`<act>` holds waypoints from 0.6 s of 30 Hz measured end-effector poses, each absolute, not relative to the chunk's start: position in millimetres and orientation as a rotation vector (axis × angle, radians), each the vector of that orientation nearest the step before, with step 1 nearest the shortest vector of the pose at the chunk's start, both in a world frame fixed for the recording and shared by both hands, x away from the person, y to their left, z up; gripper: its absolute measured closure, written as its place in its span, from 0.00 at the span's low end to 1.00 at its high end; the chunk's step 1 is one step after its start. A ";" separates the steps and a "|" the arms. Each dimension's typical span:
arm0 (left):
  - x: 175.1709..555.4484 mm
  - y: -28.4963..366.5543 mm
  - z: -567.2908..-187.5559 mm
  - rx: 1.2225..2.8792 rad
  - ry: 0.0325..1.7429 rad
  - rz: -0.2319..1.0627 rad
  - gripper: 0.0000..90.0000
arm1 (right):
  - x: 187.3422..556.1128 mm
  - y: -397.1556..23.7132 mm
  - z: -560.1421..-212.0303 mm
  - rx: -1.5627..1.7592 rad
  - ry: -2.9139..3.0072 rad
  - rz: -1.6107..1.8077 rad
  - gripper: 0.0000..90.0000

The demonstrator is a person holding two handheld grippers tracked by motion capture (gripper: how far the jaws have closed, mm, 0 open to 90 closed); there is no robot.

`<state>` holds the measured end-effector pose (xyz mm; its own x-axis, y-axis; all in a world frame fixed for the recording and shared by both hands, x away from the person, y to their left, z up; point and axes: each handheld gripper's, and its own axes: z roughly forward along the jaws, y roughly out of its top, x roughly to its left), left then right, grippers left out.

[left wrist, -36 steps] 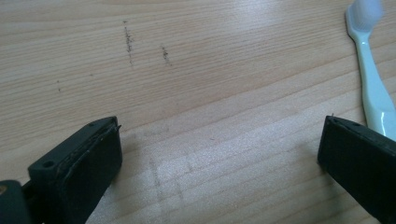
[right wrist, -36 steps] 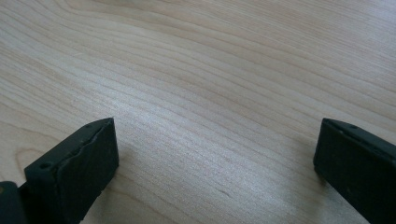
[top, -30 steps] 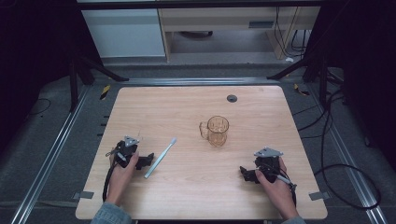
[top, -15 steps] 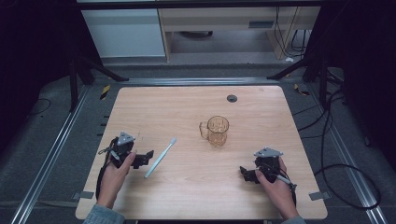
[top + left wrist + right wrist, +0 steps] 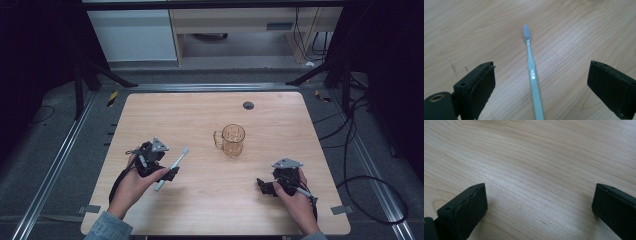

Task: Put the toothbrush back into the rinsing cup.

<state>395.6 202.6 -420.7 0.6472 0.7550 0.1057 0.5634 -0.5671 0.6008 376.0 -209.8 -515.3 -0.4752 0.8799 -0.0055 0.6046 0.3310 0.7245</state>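
Note:
A pale blue-grey toothbrush lies flat on the wooden table, its head pointing away from me. My left gripper is open, and the handle runs between its two jaws without touching either pad. From the high view the toothbrush lies at the table's left, and the left gripper straddles its near end. My right gripper is open over bare wood with nothing between its jaws. It rests at the table's front right.
An amber glass mug stands upright near the table's middle, handle to the left. A small dark round cap sits in the tabletop near the far edge. Cables trail on the floor at the right.
The left gripper has moved right, from beside the toothbrush to astride its handle. The toothbrush, the mug and the right gripper have stayed put.

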 end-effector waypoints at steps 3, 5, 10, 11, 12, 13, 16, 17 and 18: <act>393.2 193.0 -421.4 2.366 0.996 0.422 0.08 | 376.0 -209.8 -515.3 1.309 2.203 0.940 0.00; 390.1 186.8 -422.7 2.399 0.976 0.379 0.09 | 376.0 -209.9 -515.3 1.308 2.204 0.940 0.00; 391.6 174.1 -425.5 2.480 0.964 0.370 0.09 | 376.0 -209.7 -515.3 1.310 2.203 0.941 0.00; 391.6 174.1 -425.5 2.480 0.964 0.370 0.09 | 376.0 -209.7 -515.3 1.310 2.203 0.941 0.00; 395.6 171.8 -426.5 2.498 0.964 0.350 0.09 | 376.0 -209.7 -515.3 1.310 2.203 0.941 0.00; 395.6 171.8 -426.5 2.498 0.964 0.350 0.09 | 376.0 -209.7 -515.3 1.310 2.203 0.941 0.00; 403.4 169.3 -429.7 2.514 0.973 0.343 0.09 | 376.0 -209.7 -515.3 1.310 2.203 0.941 0.00; 403.4 169.3 -429.7 2.514 0.973 0.343 0.10 | 376.0 -209.7 -515.3 1.310 2.203 0.941 0.00; 406.5 169.4 -429.8 2.512 0.982 0.335 0.10 | 376.0 -209.8 -515.3 1.310 2.203 0.941 0.00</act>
<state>406.5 169.4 -429.8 0.7216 0.6889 0.0691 0.5876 -0.6621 0.4652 376.0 -209.8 -515.3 -0.4756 0.8796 -0.0059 0.6042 0.3315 0.7246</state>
